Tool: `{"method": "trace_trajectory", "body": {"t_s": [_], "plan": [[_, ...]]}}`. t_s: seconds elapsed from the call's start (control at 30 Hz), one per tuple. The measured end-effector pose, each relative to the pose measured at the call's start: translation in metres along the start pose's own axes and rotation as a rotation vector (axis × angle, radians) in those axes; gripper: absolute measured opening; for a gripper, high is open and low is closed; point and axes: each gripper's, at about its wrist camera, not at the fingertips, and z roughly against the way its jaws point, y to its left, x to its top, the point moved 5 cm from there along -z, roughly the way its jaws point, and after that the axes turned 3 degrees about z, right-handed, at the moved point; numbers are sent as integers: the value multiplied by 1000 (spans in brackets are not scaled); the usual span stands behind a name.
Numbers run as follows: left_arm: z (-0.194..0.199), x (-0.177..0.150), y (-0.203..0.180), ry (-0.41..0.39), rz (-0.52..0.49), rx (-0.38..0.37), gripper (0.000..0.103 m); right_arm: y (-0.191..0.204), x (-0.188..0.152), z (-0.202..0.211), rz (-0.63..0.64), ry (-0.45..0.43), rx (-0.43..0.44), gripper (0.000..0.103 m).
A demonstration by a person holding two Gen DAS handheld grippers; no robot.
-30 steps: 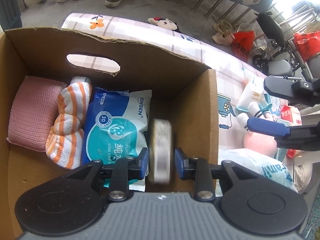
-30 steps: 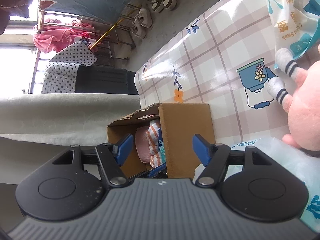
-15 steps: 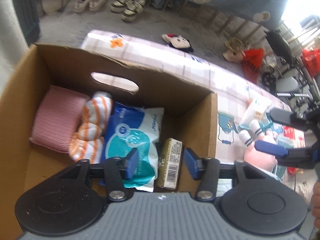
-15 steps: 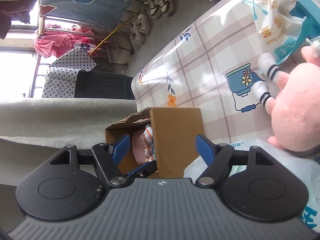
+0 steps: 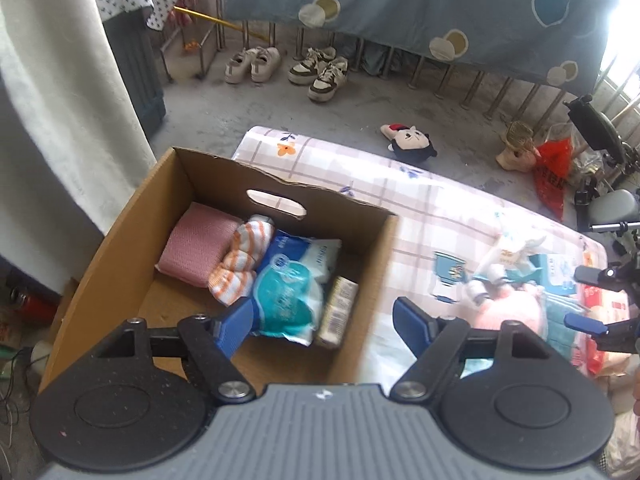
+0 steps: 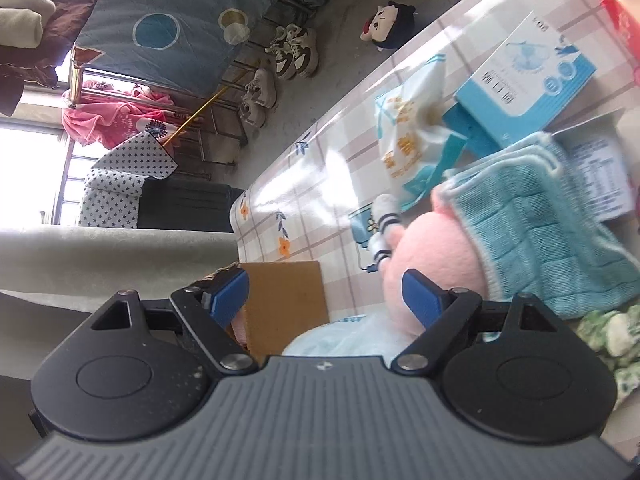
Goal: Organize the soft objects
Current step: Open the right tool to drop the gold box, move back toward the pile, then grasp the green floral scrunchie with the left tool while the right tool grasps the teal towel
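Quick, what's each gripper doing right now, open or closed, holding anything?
Left gripper: open, holding nothing, above the cardboard box.
Right gripper: open, holding nothing, near the pink plush toy.

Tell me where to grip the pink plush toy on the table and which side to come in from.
Grip the pink plush toy across its rounded body, probably from the box side, where the open right gripper already faces it. The teal knitted cloth drapes over its far side, and its striped feet look too thin to hold well.
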Motion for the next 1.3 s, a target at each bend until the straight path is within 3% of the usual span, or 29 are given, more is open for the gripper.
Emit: {"method": "trace_trajectory", "body": {"t_s": [0.2, 0.37, 0.57, 0.73, 0.97, 1.17, 1.23, 1.3], "plan": [[35, -27, -69, -11, -26, 8, 78, -34, 19, 52, 113, 73, -60, 84], [36, -60, -144, 46, -78, -110, 78, -67, 21, 80, 143, 141, -97, 84], [-7, -121, -233, 209, -138, -268, 82, -103, 22, 92, 158, 194, -131, 84], [-56, -158, -276, 262, -203, -221, 82, -115, 28, 81, 230, 247, -160, 84], [-120, -184, -294, 335, -208, -126, 82, -126, 31, 52, 238, 330, -161, 84], [-149, -194, -307, 339, -255, -84, 82, -129, 27, 28, 236, 350, -171, 84], [-156, -196, -308, 338, -265, -66, 80, -130, 26, 20, 236, 352, -173, 84], [-160, -199, -307, 337, -272, -50, 65, -130, 24, 11, 241, 356, -173, 84]]}}
